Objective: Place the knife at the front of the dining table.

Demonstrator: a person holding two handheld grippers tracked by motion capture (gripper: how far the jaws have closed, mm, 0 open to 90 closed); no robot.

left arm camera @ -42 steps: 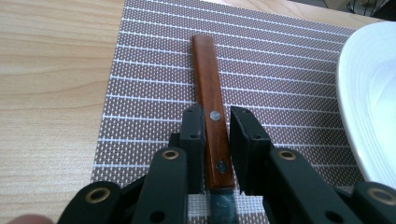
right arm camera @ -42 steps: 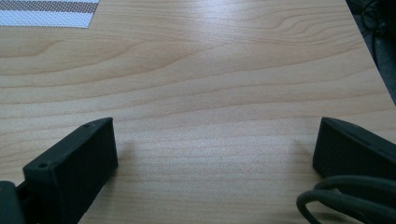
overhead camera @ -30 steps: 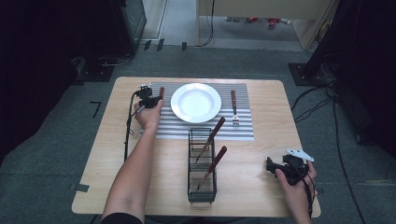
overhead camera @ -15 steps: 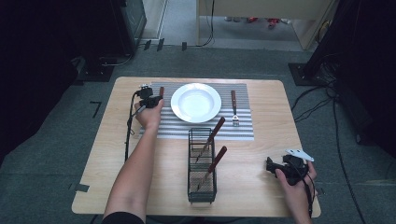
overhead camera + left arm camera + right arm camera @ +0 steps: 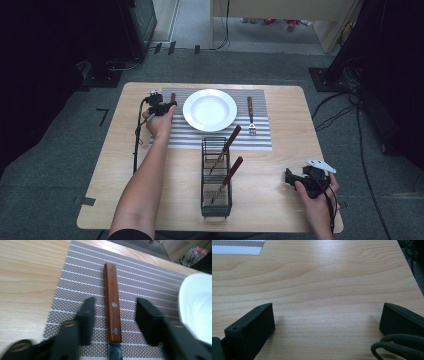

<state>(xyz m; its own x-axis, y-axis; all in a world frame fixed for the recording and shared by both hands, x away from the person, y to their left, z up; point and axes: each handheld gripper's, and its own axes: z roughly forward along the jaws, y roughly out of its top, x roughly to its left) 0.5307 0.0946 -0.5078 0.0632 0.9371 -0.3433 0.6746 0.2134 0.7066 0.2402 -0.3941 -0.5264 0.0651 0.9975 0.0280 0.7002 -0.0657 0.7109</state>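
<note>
A knife with a wooden handle (image 5: 113, 305) lies on the striped placemat (image 5: 75, 282), left of the white plate (image 5: 210, 109). My left gripper (image 5: 115, 311) is open, one jaw on each side of the handle and neither touching it. The high view shows that gripper (image 5: 159, 106) at the mat's left end, with the knife handle (image 5: 173, 96) poking out beyond it. My right gripper (image 5: 292, 178) rests low over bare wood at the table's front right. Its jaws stand wide open with nothing between them (image 5: 327, 320).
A fork (image 5: 250, 115) lies on the mat right of the plate. A black wire rack (image 5: 216, 200) stands at the front middle with two wooden-handled utensils (image 5: 227, 145) leaning in it. The plate rim (image 5: 197, 307) is close to my left gripper's right jaw.
</note>
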